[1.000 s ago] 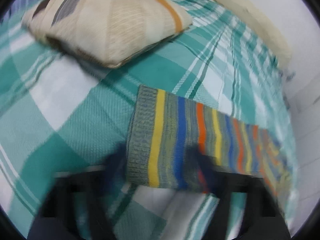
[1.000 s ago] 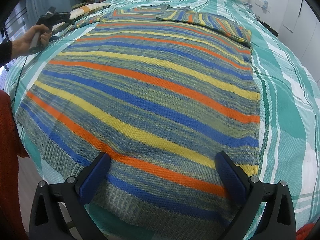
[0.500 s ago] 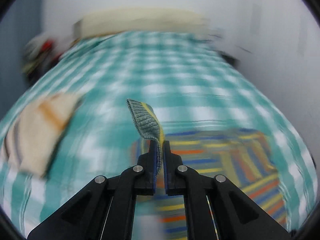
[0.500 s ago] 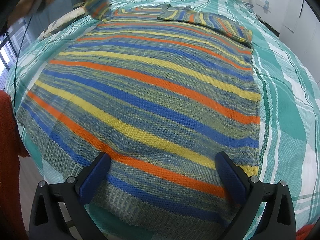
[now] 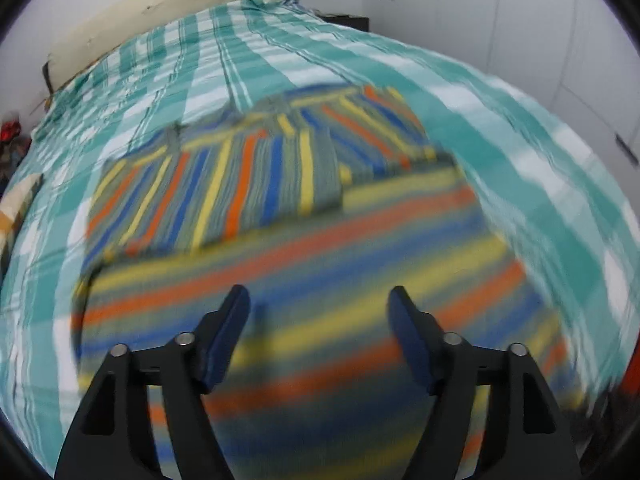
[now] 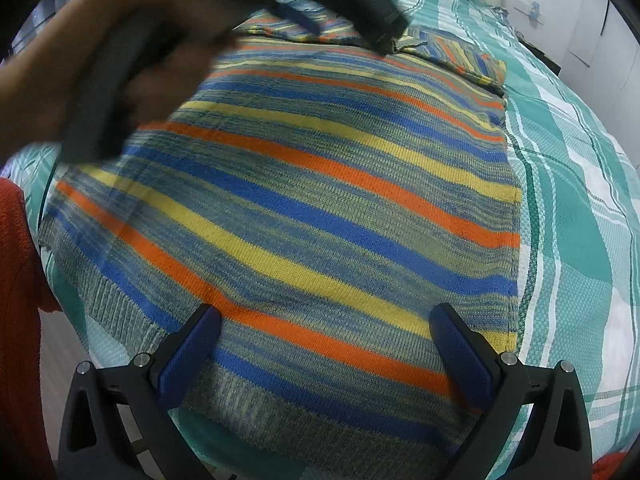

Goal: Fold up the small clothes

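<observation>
A striped knit sweater [image 6: 320, 200] in blue, orange, yellow and grey lies flat on the bed. Both sleeves are folded across its top: the left sleeve [image 5: 224, 188] lies over the chest and the right sleeve [image 5: 376, 128] lies beside it. My left gripper [image 5: 318, 308] is open and empty above the sweater's body. It also shows blurred in the right wrist view [image 6: 304, 20], held by a hand [image 6: 100, 60]. My right gripper [image 6: 324, 320] is open and empty over the sweater's hem.
The bed has a teal and white plaid cover [image 6: 580, 220]. A cream headboard cushion [image 5: 168, 12] runs along the far edge. A patterned pillow [image 5: 16, 204] sits at the left. A red garment [image 6: 20, 300] hangs at the near left. White cabinets [image 5: 540, 20] stand at the right.
My left gripper took the left sleeve cuff, carried it across onto the sweater's chest, let go and now stands open over the body. My right gripper stayed in place.
</observation>
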Demonstrator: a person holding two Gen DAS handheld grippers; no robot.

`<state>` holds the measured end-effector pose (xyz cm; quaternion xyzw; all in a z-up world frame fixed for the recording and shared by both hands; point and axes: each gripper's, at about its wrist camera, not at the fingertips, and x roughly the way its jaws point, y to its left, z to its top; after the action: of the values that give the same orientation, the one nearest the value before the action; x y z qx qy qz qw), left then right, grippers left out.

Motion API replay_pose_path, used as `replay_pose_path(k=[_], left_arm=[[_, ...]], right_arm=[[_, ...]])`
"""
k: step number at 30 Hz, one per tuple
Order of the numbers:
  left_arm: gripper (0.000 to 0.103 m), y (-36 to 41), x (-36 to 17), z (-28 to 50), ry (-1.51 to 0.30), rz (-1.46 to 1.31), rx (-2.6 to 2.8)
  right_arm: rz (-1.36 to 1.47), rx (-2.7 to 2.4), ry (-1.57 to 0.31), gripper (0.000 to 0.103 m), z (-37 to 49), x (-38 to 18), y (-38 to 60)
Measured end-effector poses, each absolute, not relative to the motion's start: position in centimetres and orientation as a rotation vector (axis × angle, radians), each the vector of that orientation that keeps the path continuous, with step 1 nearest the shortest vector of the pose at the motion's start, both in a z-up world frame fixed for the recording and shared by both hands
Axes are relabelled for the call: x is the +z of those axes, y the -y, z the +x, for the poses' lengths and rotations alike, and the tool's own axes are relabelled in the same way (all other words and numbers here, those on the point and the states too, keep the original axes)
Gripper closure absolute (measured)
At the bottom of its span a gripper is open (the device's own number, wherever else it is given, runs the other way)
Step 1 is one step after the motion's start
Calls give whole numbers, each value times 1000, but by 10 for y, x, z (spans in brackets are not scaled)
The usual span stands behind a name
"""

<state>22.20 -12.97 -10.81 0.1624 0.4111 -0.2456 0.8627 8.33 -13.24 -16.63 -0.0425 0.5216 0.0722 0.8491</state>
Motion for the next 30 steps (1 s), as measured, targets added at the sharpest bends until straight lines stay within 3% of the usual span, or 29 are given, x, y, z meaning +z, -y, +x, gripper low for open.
replay_pose_path(k=[12, 24, 30], left_arm=[[11, -26, -119, 148, -892, 157, -308], [11, -50, -117, 160, -877, 39, -260], [11, -51, -113, 160, -856, 54, -271]], right_arm=[[-92, 145, -1098, 0, 85, -168, 132], [-89, 174, -1190, 0, 88, -155, 132], [317, 331, -1146, 1, 120, -89, 164]])
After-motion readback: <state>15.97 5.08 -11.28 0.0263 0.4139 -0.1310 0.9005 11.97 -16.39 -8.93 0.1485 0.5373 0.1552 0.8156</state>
